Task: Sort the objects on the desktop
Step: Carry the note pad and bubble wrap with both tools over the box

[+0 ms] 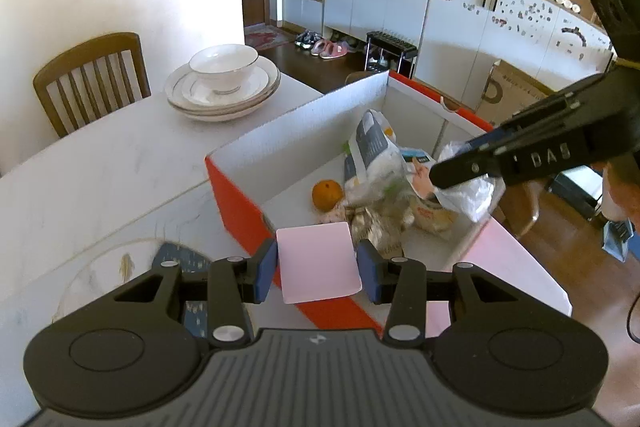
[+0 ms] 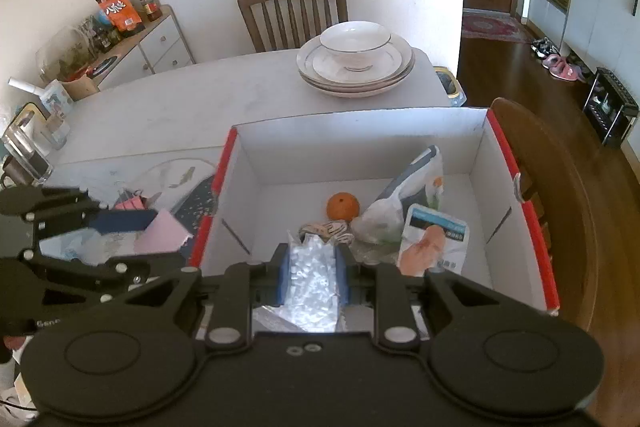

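Observation:
A red and white cardboard box (image 1: 236,195) (image 2: 516,163) stands on the table. In it lie an orange (image 1: 327,195) (image 2: 343,205), snack bags (image 1: 374,147) (image 2: 416,183) and a printed packet (image 2: 434,241). My left gripper (image 1: 317,265) is shut on a pink pad (image 1: 318,261) and holds it over the box's near left rim; it also shows in the right wrist view (image 2: 160,231). My right gripper (image 2: 313,269) is shut on a clear plastic bag (image 2: 312,275) above the box's near side; the bag shows white in the left wrist view (image 1: 468,187).
Stacked white plates with a bowl (image 1: 222,83) (image 2: 356,61) sit at the table's far end, a wooden chair (image 2: 294,11) behind them. A dark patterned item (image 1: 180,259) and clips (image 2: 130,203) lie left of the box. A glass (image 2: 26,157) stands far left.

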Available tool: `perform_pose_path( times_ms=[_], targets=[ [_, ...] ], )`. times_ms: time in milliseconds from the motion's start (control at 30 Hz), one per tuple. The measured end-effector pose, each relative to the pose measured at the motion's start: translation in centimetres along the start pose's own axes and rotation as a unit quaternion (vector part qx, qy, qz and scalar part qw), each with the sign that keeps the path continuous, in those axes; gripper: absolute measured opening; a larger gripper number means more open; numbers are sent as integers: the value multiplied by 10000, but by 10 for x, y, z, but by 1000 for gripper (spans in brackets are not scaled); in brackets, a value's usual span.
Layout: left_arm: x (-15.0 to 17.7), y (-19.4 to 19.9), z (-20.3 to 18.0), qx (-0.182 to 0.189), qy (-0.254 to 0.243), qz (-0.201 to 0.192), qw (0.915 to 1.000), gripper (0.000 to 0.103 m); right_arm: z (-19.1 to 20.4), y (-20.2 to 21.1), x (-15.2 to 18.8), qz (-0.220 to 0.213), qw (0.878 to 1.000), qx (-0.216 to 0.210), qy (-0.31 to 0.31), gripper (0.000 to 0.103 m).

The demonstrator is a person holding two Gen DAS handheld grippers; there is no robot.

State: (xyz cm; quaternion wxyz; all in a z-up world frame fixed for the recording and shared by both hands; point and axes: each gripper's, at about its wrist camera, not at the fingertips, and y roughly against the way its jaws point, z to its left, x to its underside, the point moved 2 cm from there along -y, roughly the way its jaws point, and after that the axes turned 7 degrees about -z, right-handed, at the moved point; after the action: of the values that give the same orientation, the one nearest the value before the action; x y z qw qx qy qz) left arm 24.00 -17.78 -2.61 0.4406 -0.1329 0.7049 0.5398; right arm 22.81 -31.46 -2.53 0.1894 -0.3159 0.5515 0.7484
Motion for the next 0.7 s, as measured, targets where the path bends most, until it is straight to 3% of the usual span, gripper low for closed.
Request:
perform_pose_path(
  times_ms=[367,700],
  targets=[
    [-43,-71,-4,-186,-149,300,9993,42,-17,-24,-3,99,9998,53,151,22],
    [-44,-128,-4,-348,-202,874,9954,43,-16,-40,11,285,9980,-190,531,22]
  ],
)
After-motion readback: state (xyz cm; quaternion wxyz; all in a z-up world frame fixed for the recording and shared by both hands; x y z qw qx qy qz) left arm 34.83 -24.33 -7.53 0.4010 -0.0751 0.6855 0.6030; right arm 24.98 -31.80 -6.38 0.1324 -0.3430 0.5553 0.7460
